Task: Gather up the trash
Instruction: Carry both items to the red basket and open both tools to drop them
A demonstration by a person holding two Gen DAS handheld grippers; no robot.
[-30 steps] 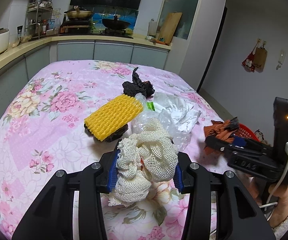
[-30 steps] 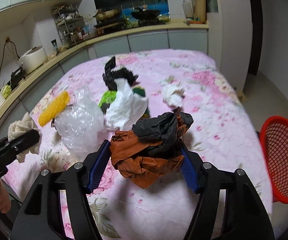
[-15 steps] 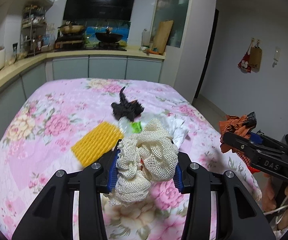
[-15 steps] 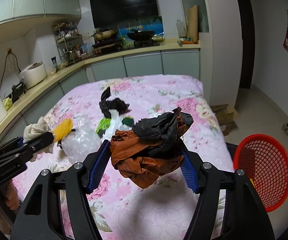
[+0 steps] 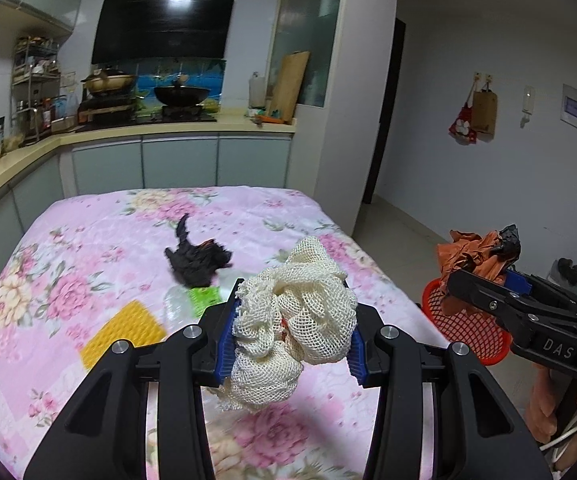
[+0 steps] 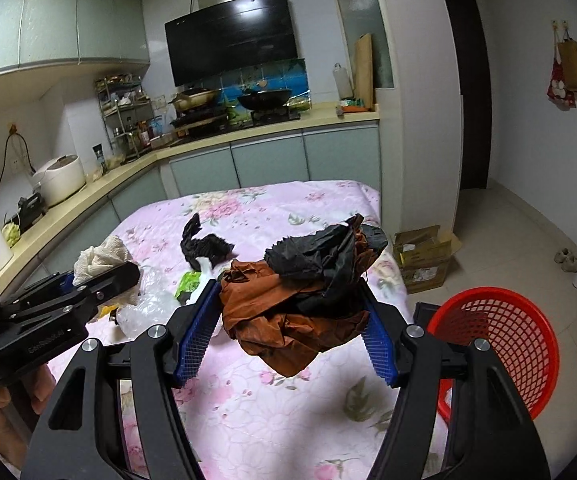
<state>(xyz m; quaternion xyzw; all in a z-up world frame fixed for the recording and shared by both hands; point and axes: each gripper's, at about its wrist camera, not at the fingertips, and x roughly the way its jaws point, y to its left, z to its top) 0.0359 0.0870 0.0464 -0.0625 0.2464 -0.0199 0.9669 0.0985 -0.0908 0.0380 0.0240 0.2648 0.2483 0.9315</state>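
My left gripper [image 5: 291, 340] is shut on a cream mesh net wad [image 5: 292, 332], held high above the pink floral table [image 5: 88, 264]. My right gripper [image 6: 288, 332] is shut on a crumpled brown and black plastic bag [image 6: 300, 300]; it shows in the left wrist view [image 5: 476, 260] above the red mesh basket [image 5: 468, 332]. The basket stands on the floor right of the table [image 6: 500, 344]. On the table lie a black bag scrap [image 5: 196, 260], a yellow foam net [image 5: 122, 336], a green wrapper [image 5: 204, 300] and clear plastic [image 6: 148, 308].
A cardboard box [image 6: 424, 256] sits on the floor beyond the basket. Kitchen counters with a stove [image 5: 148, 116] run behind and left of the table. Shoes [image 6: 576, 272] lie by the right wall.
Both grippers have risen well above the table with their trash. The right gripper has moved right, and now hangs over the near rim of the red basket.
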